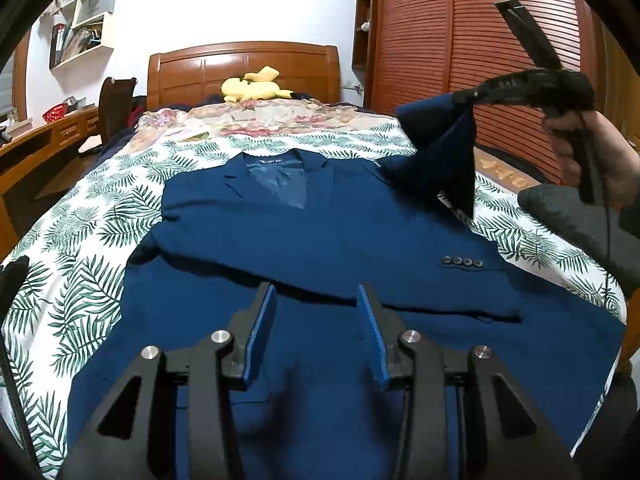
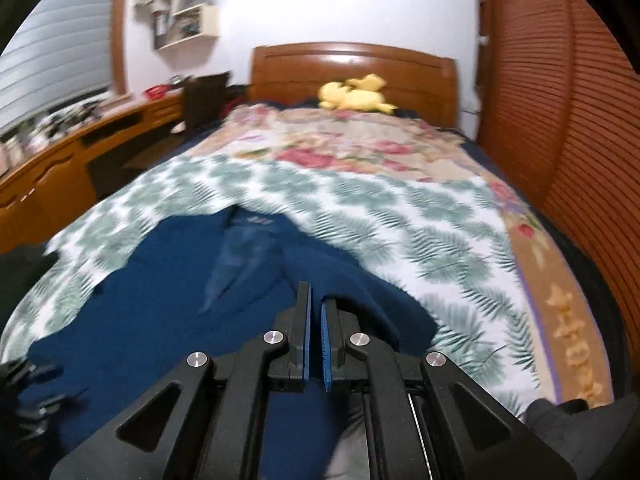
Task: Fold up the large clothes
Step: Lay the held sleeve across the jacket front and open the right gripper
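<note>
A navy blue suit jacket (image 1: 304, 240) lies front up on the leaf-print bedspread (image 1: 92, 216), collar toward the headboard, one sleeve folded across its middle. My left gripper (image 1: 316, 300) is open and empty, hovering over the jacket's lower part. My right gripper (image 1: 464, 98) is shut on the jacket's right shoulder and sleeve fabric (image 1: 440, 152) and holds it lifted above the bed. In the right wrist view the right gripper (image 2: 316, 312) has its pads nearly together on blue cloth, with the jacket (image 2: 160, 312) spread below.
A wooden headboard (image 1: 244, 68) and yellow plush toy (image 1: 252, 86) are at the far end. A floral blanket (image 1: 260, 118) covers the bed's upper part. A wooden desk (image 1: 36, 148) and chair stand left, a slatted wardrobe (image 1: 480, 40) right.
</note>
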A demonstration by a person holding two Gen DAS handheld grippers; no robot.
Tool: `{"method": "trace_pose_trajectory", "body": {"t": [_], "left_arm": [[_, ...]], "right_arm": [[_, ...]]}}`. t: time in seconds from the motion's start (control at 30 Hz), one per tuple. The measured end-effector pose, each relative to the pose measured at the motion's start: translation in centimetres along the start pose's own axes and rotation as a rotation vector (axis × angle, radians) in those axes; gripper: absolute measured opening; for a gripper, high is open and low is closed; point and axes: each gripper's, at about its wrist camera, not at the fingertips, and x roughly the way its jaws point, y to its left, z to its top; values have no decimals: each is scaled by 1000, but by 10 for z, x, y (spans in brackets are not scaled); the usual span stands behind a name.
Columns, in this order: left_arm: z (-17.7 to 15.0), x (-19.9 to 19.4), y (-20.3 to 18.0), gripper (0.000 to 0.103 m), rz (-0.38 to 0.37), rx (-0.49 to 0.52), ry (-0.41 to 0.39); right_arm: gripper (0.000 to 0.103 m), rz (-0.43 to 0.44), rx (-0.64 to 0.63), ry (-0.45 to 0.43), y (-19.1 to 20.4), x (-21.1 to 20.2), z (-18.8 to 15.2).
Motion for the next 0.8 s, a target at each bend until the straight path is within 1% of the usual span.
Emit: {"method": "trace_pose_trajectory", "body": {"t": [0.07, 0.17, 0.23, 0.27, 0.3, 0.33, 0.37, 0.4, 0.43, 0.47, 0.53, 0.67, 0.8], "left_arm": [[-1, -1, 0, 41, 6, 4, 0], [-1, -1, 1, 41, -1, 0, 5], [-1, -2, 1, 41, -7, 2, 5], [-1, -4, 1, 41, -11, 3, 3], [0, -4, 1, 41, -14, 2, 1], [1, -5, 0, 41, -16, 2, -1], [1, -6, 0, 41, -18, 2, -3], [1, -7, 0, 41, -19, 3, -6], [1, -7, 0, 41, -20, 3, -7], [2, -7, 0, 41, -21, 3, -8], [1, -7, 1, 41, -20, 3, -6], [2, -7, 1, 41, -21, 3, -6], [2, -7, 0, 41, -22, 2, -3]], "right_arm": [[2, 27, -23, 37, 20, -1, -8], [2, 33, -67, 88, 43, 2, -22], [6, 42, -73, 117, 52, 2, -30], [13, 38, -81, 129, 56, 1, -33], [26, 41, -92, 127, 60, -1, -36], [37, 48, -110, 108, 63, -7, -38], [58, 35, -128, 83, 67, -14, -38], [64, 13, -144, 54, 70, -22, -38], [64, 2, -155, 29, 72, -27, -36], [65, 9, -158, 21, 72, -31, -33], [65, 1, -154, 22, 69, -31, -28], [65, -30, -133, 43, 58, -18, -24], [65, -54, -99, 71, 44, 1, -29]]}}
